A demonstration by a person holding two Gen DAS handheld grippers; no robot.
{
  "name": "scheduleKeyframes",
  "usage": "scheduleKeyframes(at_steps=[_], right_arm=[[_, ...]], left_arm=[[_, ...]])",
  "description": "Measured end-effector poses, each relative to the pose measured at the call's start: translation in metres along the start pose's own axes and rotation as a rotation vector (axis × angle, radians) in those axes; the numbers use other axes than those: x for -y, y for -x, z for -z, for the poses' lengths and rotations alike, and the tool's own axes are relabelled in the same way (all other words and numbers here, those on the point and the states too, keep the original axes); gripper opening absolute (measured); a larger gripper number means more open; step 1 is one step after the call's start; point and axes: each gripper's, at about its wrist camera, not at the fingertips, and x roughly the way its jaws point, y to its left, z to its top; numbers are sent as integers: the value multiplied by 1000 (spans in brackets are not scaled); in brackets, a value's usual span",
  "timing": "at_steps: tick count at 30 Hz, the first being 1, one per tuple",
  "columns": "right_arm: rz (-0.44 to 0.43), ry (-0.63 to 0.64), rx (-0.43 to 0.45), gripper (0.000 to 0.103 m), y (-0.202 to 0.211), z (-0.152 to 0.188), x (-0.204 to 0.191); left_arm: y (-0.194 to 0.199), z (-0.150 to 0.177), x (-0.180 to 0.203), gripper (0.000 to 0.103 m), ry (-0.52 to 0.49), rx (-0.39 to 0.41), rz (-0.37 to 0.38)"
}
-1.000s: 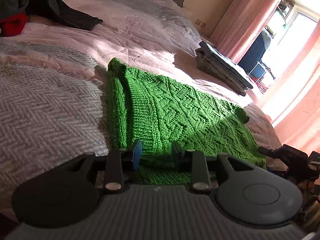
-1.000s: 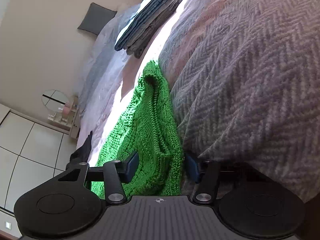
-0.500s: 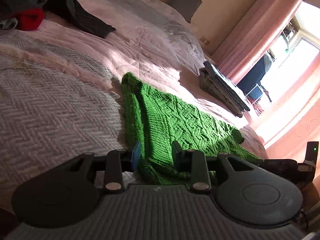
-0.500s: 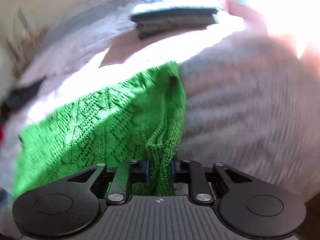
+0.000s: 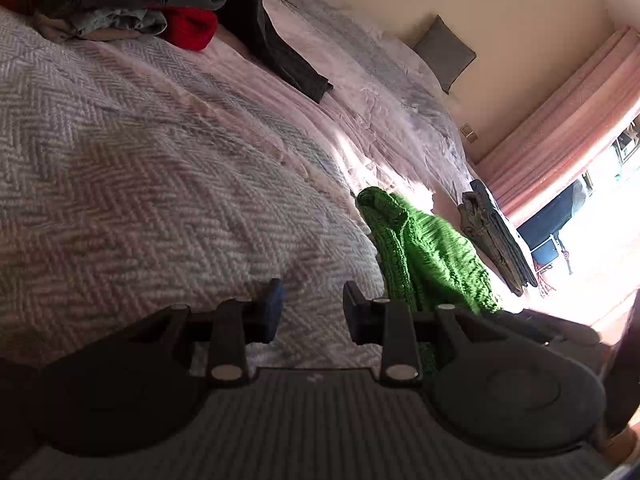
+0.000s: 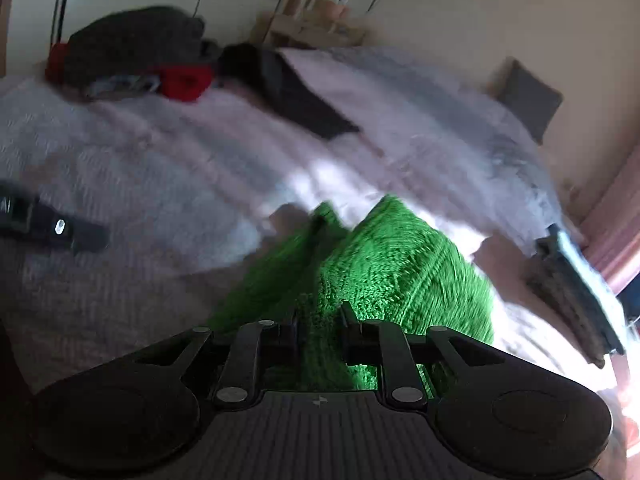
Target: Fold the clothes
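Note:
A green cable-knit sweater (image 5: 428, 248) lies bunched on the bed, to the right of my left gripper (image 5: 313, 300). That gripper is open, with only the grey herringbone blanket (image 5: 140, 180) showing between its fingers. In the right wrist view my right gripper (image 6: 320, 324) is shut on a fold of the green sweater (image 6: 400, 264), which rises in a blurred heap just beyond the fingers. The left gripper (image 6: 52, 228) appears there at the far left, apart from the sweater.
A folded stack of grey clothes (image 5: 496, 240) sits by the bed's right edge near the pink curtain (image 5: 560, 120). A pile of dark and red garments (image 5: 120, 0) and a black garment (image 5: 280, 52) lie at the far side. A grey pillow (image 5: 444, 52) leans on the wall.
My right gripper closed on the sweater's edge, rolled upright and swung across the bed with it. My left gripper slid left off the sweater, so blanket now shows between its fingers.

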Motion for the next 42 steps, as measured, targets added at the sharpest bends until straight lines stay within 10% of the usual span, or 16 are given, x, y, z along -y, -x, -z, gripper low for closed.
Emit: scheduleKeyframes(at_steps=[12, 15, 17, 18, 25, 31, 33, 36, 42], right_arm=[[-29, 15, 129, 19, 27, 3, -12], [8, 49, 133, 47, 26, 21, -26], [-37, -21, 183, 87, 46, 25, -14], [-77, -82, 215, 88, 59, 28, -3], [-121, -862, 217, 87, 101, 103, 123], [-575, -1707, 60, 72, 36, 191, 168], [-633, -1790, 22, 69, 15, 192, 164], [-630, -1794, 14, 33, -2, 181, 167], [-515, -1309, -13, 24, 24, 130, 241]], left_arm=[[-6, 0, 0, 27, -4, -1, -5], [-4, 1, 0, 27, -3, 0, -8], [-1, 2, 0, 27, -3, 0, -13], [-1, 3, 1, 27, 1, 0, -15], [4, 5, 6, 28, -12, 1, -24], [4, 5, 9, 29, 5, -1, -30], [4, 5, 10, 29, 8, -4, -29], [4, 3, 10, 29, 23, -10, -33], [3, -4, 23, 29, 1, -20, -29]])
